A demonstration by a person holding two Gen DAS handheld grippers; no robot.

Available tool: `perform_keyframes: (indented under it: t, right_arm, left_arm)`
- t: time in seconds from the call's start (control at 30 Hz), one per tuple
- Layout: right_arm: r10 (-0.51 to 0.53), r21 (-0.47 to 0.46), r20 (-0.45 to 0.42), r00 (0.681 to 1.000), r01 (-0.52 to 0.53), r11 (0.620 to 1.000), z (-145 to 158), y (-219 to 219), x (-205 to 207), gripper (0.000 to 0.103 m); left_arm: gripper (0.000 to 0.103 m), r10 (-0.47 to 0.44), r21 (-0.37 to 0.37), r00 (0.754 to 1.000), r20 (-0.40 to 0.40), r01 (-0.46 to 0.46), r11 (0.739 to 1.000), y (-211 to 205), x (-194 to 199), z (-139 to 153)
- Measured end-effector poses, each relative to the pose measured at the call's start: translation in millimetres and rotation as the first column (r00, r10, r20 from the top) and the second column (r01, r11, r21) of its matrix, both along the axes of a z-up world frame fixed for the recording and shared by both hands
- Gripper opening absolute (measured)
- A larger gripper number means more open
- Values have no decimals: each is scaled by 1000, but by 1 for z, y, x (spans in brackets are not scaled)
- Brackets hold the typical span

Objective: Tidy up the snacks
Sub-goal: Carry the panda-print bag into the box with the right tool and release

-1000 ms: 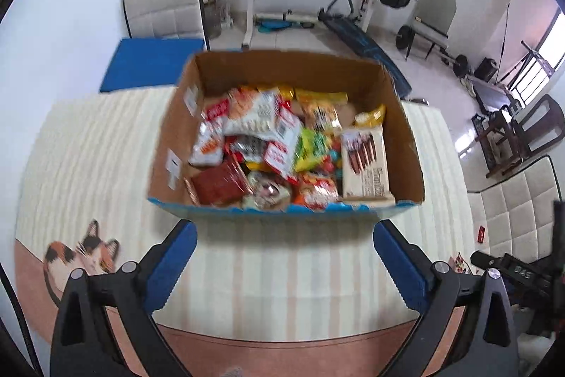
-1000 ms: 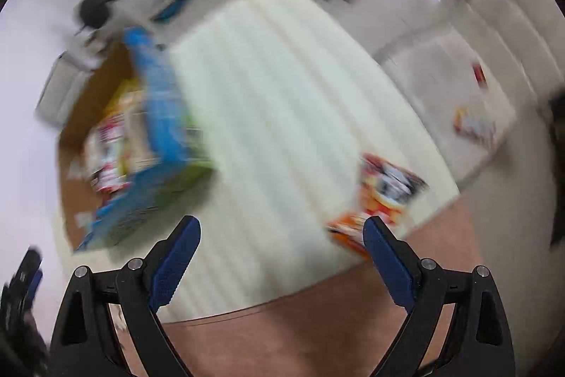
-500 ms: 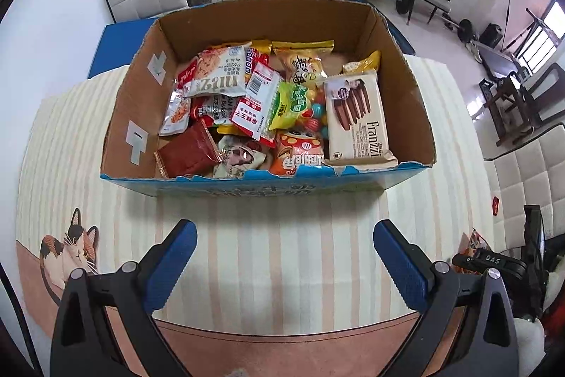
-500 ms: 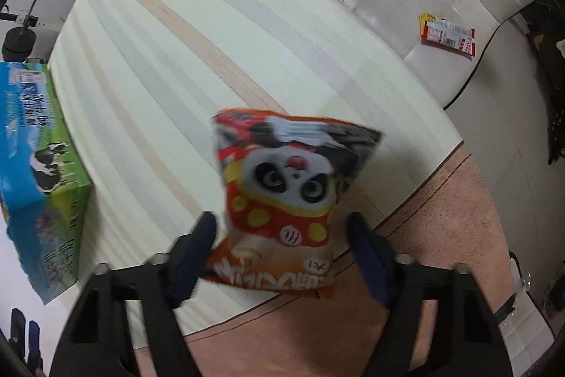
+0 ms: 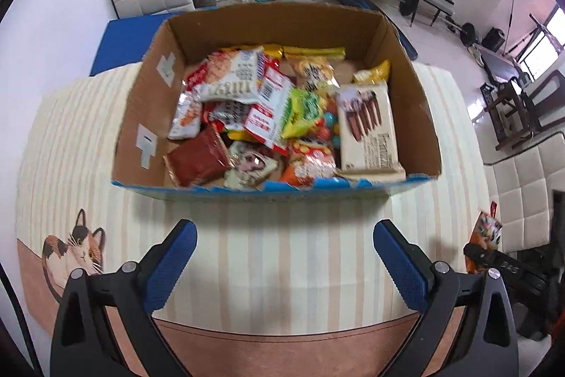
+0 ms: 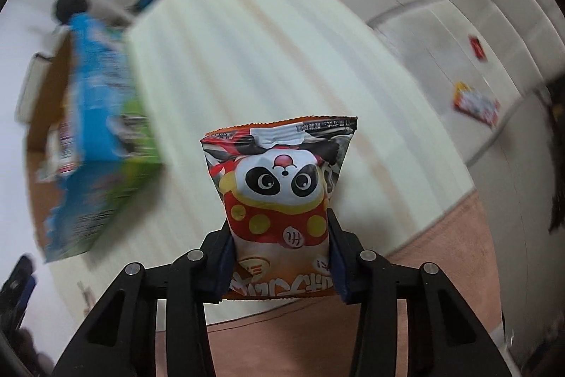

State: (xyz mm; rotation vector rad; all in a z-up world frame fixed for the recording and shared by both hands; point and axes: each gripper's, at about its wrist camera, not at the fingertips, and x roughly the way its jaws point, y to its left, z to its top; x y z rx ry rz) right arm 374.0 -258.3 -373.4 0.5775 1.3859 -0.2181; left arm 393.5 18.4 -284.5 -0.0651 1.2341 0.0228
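Snacks fill most of the box [image 5: 141,115] on the striped table [image 5: 268,264], so much of the job looks done. One panda bag [image 6: 279,200] is not in yet. The right gripper [image 6: 279,267] is closing on the bag's bottom, above the table, right of the box. The left gripper [image 5: 282,257] is wide apart, holding nothing. Two packs [image 6: 476,103] lie on the seat beside the table.

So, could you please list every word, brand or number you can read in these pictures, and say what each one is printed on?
"nitz": white snack bag in the cardboard box.
"Franzzi": cream wafer pack, read along its edge, blurred.
Panda snack bag: Chinese characters along the bottom, partly hidden by the fingers; small print on top unreadable.
Blue carton side: too blurred.
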Motion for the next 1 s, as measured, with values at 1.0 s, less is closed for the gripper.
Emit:
perform_keyframes:
  t: [1.0]
  right_arm:
    - [401, -102, 19, 916, -397, 912, 42, 159, 283, 48]
  left_arm:
    - [102, 3, 17, 999, -46, -3, 1000, 64, 209, -9]
